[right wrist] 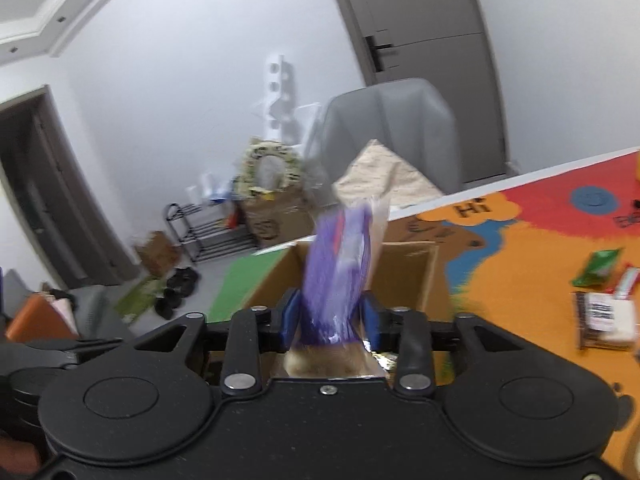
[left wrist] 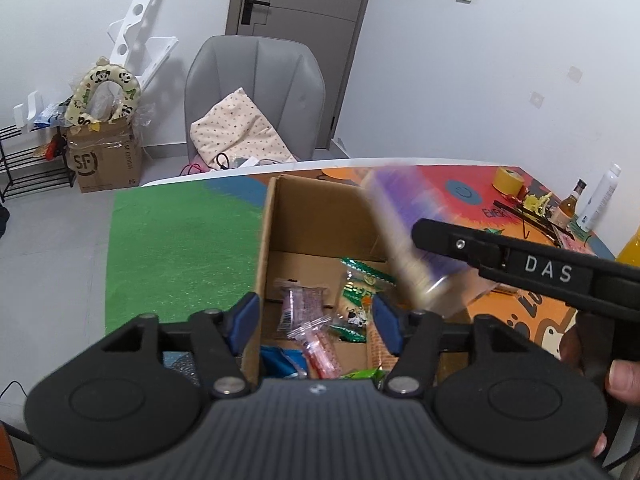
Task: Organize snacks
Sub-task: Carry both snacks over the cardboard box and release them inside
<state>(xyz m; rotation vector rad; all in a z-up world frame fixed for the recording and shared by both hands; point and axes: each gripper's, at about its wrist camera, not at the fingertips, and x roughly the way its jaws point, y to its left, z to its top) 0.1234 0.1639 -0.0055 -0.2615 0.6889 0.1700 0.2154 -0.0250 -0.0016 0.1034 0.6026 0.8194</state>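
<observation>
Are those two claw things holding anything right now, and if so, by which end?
The left gripper is open and holds nothing. A blurred purple snack bag stands between the right gripper's pads by its lower end, over the box; whether they still press it cannot be told.

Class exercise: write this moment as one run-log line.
left gripper: open, empty, over cardboard box | right gripper: purple snack bag between jaws, grip unclear | box: holds snacks

Blurred purple packet [left wrist: 416, 236] over cardboard box [left wrist: 320, 216]

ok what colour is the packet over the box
Mostly purple, the packet shows best in the right wrist view.
</observation>
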